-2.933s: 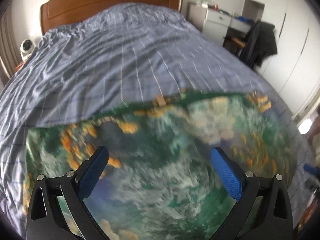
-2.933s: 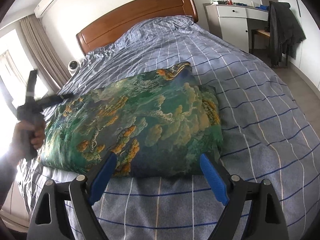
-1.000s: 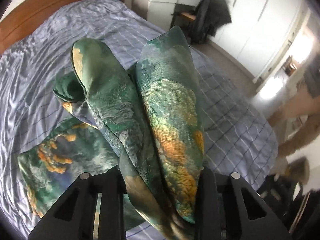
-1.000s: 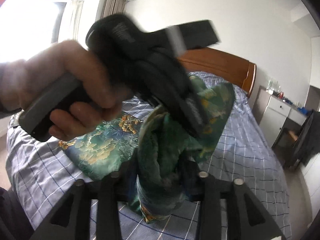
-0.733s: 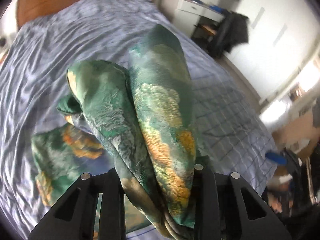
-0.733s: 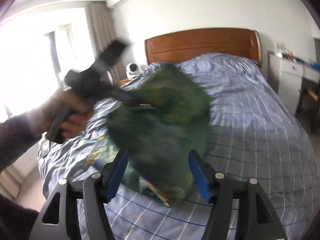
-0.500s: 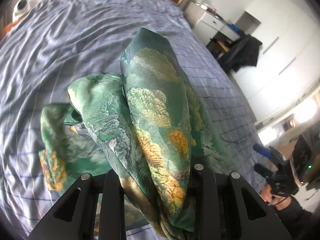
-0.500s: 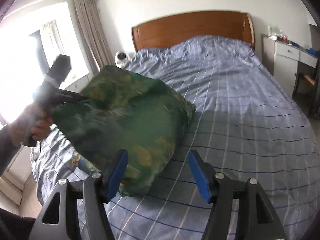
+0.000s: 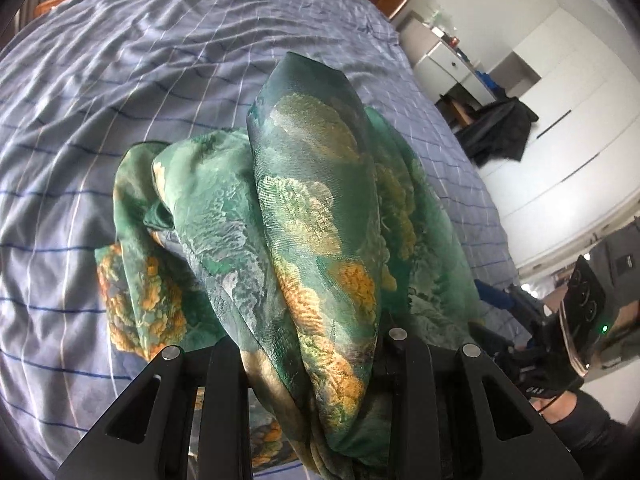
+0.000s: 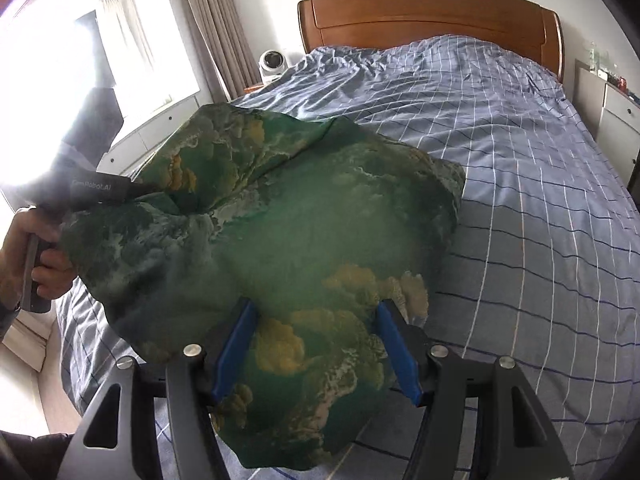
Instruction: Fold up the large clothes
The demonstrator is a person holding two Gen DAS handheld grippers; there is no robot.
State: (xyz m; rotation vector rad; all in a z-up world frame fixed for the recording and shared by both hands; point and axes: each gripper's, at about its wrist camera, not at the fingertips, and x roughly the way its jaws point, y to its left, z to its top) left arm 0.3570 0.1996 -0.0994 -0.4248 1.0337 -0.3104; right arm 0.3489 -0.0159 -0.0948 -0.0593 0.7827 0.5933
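Above the bed (image 10: 520, 168), left gripper (image 9: 312, 364) clamps the green garment (image 9: 312, 208).

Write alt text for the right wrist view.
A green printed garment with orange and pale patches billows above a bed with a blue checked duvet, its near edge hanging between the right gripper's open blue fingers. At far left, the left gripper pinches another part; a wooden headboard stands behind.

One green patterned garment (image 10: 304, 240) is lying across one bed (image 10: 520, 168). Two grippers are showing: the left gripper (image 9: 312, 364) and the right gripper (image 10: 316, 344). One wooden headboard (image 10: 432, 16), one small white fan (image 10: 273, 62) and one dark jacket (image 9: 498, 130) are standing by.
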